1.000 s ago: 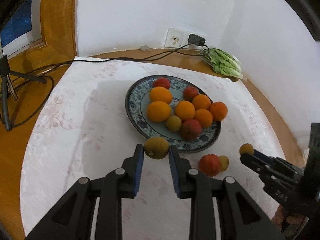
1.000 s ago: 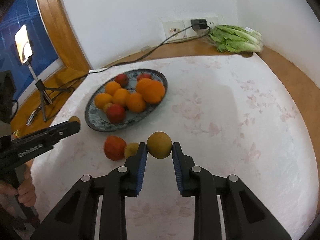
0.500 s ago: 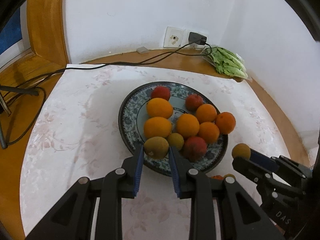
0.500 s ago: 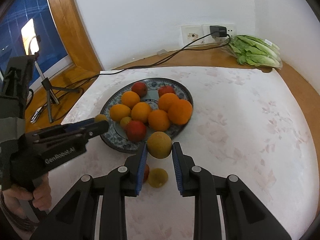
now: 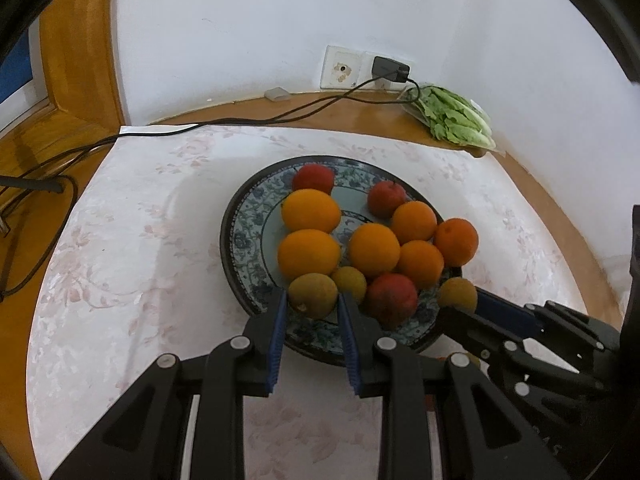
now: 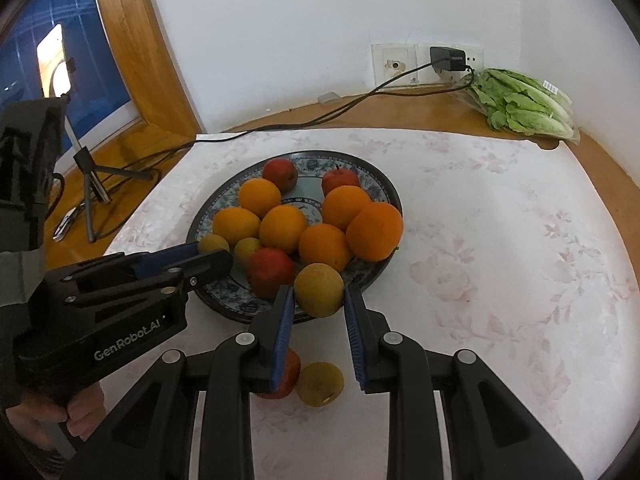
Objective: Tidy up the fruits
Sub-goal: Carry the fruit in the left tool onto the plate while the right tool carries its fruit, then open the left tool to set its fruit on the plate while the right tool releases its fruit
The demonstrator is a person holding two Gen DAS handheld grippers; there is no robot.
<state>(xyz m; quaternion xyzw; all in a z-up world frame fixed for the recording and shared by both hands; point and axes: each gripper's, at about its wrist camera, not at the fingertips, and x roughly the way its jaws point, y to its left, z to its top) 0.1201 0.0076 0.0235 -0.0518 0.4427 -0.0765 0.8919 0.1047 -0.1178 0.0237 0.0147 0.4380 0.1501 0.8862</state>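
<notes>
Two claws each clamped a yellow fruit: left claw (image 5: 312,312) over the plate's (image 5: 244,240) near rim, right claw (image 6: 318,308) apparently just short of that rim.

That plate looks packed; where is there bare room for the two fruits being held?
The plate is bare only at its far middle, between the two apples, and along its left rim. The near side is crowded. The cloth right of the plate is bare.
</notes>
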